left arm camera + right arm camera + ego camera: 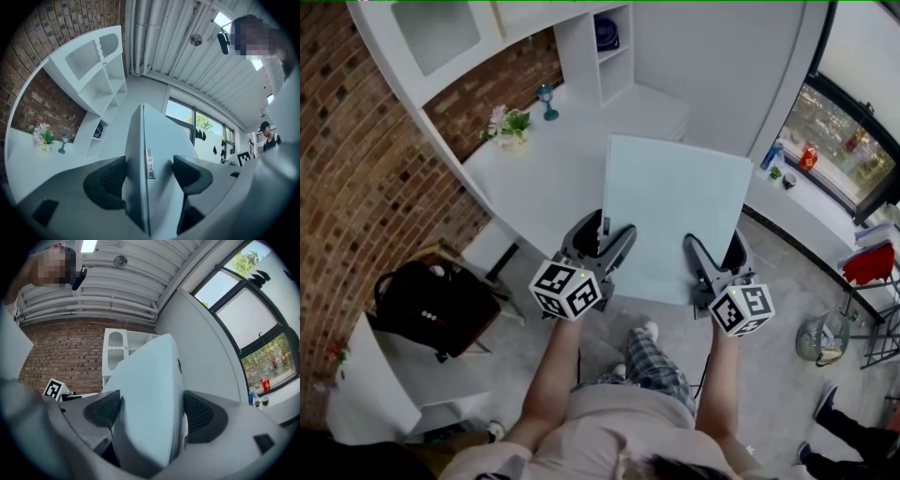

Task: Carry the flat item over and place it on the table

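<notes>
Head view: whole flat item [675, 211], pale grey slab, overlaps right part of white table [534, 178]; contact with table not discernible. Left gripper [605, 234] at item's near-left edge, right gripper [714, 248] at near-right edge. Gripper views only: item edge-on, pads pressed on both faces, both grippers clenched on it. Bare forearms stretched forward, roughly parallel.

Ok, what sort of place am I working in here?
Probably a loft-style home office or studio: a red brick wall, a white built-in desk with shelving bearing a small pot of flowers, and a big black-framed window.
</notes>
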The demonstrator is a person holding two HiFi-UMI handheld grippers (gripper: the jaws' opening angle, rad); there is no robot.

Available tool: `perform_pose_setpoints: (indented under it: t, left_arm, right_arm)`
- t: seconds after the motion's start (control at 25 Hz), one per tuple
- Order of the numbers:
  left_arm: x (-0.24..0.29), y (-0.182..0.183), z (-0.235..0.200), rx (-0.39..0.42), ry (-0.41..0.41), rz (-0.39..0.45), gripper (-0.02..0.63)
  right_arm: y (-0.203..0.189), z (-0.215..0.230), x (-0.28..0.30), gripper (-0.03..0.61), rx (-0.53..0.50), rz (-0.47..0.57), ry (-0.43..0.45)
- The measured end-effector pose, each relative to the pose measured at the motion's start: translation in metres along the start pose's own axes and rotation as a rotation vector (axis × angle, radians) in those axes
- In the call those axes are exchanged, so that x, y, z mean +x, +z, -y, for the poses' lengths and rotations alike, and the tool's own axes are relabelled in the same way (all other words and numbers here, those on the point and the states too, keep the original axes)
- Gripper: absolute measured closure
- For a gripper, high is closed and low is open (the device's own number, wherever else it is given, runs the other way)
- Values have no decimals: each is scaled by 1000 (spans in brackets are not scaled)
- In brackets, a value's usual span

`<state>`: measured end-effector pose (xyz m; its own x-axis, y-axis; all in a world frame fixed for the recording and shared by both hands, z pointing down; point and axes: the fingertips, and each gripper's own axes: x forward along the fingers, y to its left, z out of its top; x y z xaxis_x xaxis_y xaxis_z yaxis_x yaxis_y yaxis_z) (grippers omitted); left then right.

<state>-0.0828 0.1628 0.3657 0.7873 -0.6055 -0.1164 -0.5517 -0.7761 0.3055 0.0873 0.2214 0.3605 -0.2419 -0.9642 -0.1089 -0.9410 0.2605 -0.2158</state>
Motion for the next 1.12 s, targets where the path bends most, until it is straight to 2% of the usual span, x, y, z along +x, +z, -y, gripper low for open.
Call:
perform_pose_setpoints:
  t: [0.36, 0.56, 0.8, 1.12]
  left_arm:
    - [51, -8, -39, 2, 7, -25, 282]
    - [100, -14, -77, -5, 24, -33, 282]
    - [189, -18, -148, 7, 66, -7, 282]
    - [322, 4, -256, -10, 136, 6, 282]
  right_arm:
    - [-13, 38, 50, 147, 32, -8, -5]
    - [-25, 75, 102, 147, 46, -25, 3]
    - [-36, 142, 205, 148, 43, -29, 47]
    - [-29, 226, 370, 148, 56, -75, 113]
